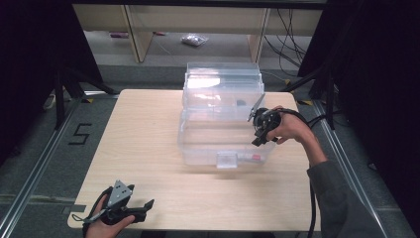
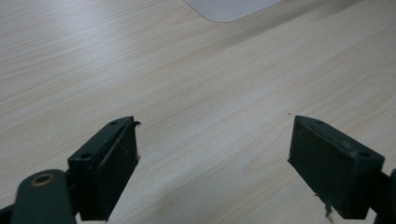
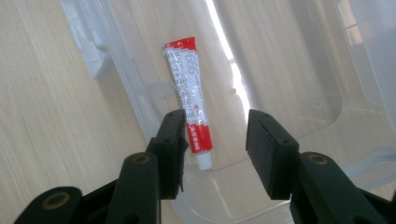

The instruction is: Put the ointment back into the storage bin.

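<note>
Left tongs [image 1: 148, 204] in my left hand [image 1: 106, 225], low at the near edge of the surface [image 1: 148, 144]. Jaws stand wide, bare wood grain between them; a pale rounded corner is cut off at the top of the left gripper view, cannot tell what it is.

Right tongs [image 3: 215, 135] in my right hand [image 1: 287, 126], over the right rim of the clear bin [image 1: 223, 144]. Jaws partway apart, nothing pinched. Red-and-white tube [image 3: 190, 100] lies flat on the bin floor beneath them, white cap toward me, just beside the left jaw, which hides the tube's lower edge. Print on the tube too small to read.

From the high view the tube is a faint red smear [image 1: 255, 157] behind the near wall, beside the latch [image 1: 227, 159]. Farther back, the raised lid [image 1: 223, 82] glares; a dark speck behind it, unreadable.
</note>
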Tool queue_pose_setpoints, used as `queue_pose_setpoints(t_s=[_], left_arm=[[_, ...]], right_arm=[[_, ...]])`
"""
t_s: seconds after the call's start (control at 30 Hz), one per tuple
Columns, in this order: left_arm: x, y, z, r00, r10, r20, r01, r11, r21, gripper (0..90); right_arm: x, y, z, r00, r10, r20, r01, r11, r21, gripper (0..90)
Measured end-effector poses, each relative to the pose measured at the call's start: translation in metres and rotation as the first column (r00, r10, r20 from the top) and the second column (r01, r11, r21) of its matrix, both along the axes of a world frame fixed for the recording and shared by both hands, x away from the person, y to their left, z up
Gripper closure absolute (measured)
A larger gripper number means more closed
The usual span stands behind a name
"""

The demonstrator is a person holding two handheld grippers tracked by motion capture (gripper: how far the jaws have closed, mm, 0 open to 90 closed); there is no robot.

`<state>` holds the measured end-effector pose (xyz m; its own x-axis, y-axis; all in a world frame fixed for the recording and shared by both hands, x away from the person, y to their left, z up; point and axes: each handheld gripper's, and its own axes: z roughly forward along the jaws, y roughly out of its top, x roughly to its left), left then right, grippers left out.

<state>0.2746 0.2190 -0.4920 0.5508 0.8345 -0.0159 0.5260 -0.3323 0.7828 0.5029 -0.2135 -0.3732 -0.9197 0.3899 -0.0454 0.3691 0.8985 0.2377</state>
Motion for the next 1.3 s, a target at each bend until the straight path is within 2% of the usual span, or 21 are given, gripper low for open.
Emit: queue_pose_setpoints(t_s=[0.23,0.3,0.33,0.37,0.4,0.5,0.67,0.87,0.93,1.0,1.1,1.13,1.3], left_arm=[[0.000,0.000,0.000,0.9999,0.010,-0.001,-0.010,0.9999,0.004,15.0],[0.000,0.000,0.000,1.0000,0.007,0.002,-0.007,1.0000,0.002,15.0],[0.000,0.000,0.000,1.0000,0.007,0.002,-0.007,1.0000,0.003,15.0],[0.000,0.000,0.000,1.0000,0.008,0.002,-0.008,1.0000,0.005,15.0],[0.000,0.000,0.000,1.0000,0.009,0.002,-0.009,1.0000,0.004,15.0],[0.000,0.000,0.000,1.0000,0.009,0.001,-0.009,0.9999,0.005,15.0],[0.000,0.000,-0.001,1.0000,0.007,0.005,-0.007,0.9999,-0.008,15.0],[0.000,0.000,-0.001,1.0000,0.007,0.005,-0.007,0.9999,-0.011,15.0],[0.000,0.000,-0.001,1.0000,0.008,0.004,-0.008,0.9999,-0.011,15.0],[0.000,0.000,-0.001,1.0000,0.006,0.005,-0.006,0.9999,-0.010,15.0],[0.000,0.001,0.000,1.0000,0.007,0.000,-0.007,1.0000,-0.004,15.0],[0.000,0.001,0.000,1.0000,0.007,-0.001,-0.007,1.0000,-0.004,15.1],[0.000,0.000,0.000,0.9998,0.016,0.010,-0.016,0.9998,-0.011,15.0]], right_arm=[[-0.004,-0.004,0.006,0.9991,-0.035,0.025,0.034,0.999,0.037,49.5],[-0.008,-0.005,0.008,0.9966,-0.074,0.036,0.072,0.996,0.044,46.9],[-0.008,-0.006,0.008,0.9979,-0.043,0.048,0.041,0.998,0.046,45.3],[-0.011,-0.006,0.009,0.9970,-0.068,0.037,0.066,0.997,0.045,43.7],[-0.012,-0.006,0.010,0.9957,-0.072,0.058,0.069,0.996,0.054,42.0],[-0.016,-0.008,0.012,0.9930,-0.095,0.070,0.087,0.991,0.104,37.9],[-0.024,-0.010,0.012,0.9839,-0.163,0.074,0.150,0.977,0.148,32.2],[-0.036,-0.010,0.010,0.9795,-0.176,0.097,0.152,0.965,0.215,29.3],[-0.038,-0.010,0.009,0.9767,-0.193,0.094,0.169,0.961,0.217,29.0],[-0.040,-0.008,0.007,0.9778,-0.185,0.099,0.161,0.964,0.214,28.5],[-0.044,-0.007,0.007,0.9757,-0.191,0.107,0.164,0.961,0.222,28.4],[-0.046,-0.006,0.007,0.9746,-0.206,0.087,0.183,0.957,0.223,28.2],[-0.050,-0.005,0.007,0.9759,-0.184,0.118,0.152,0.959,0.238,27.9]])
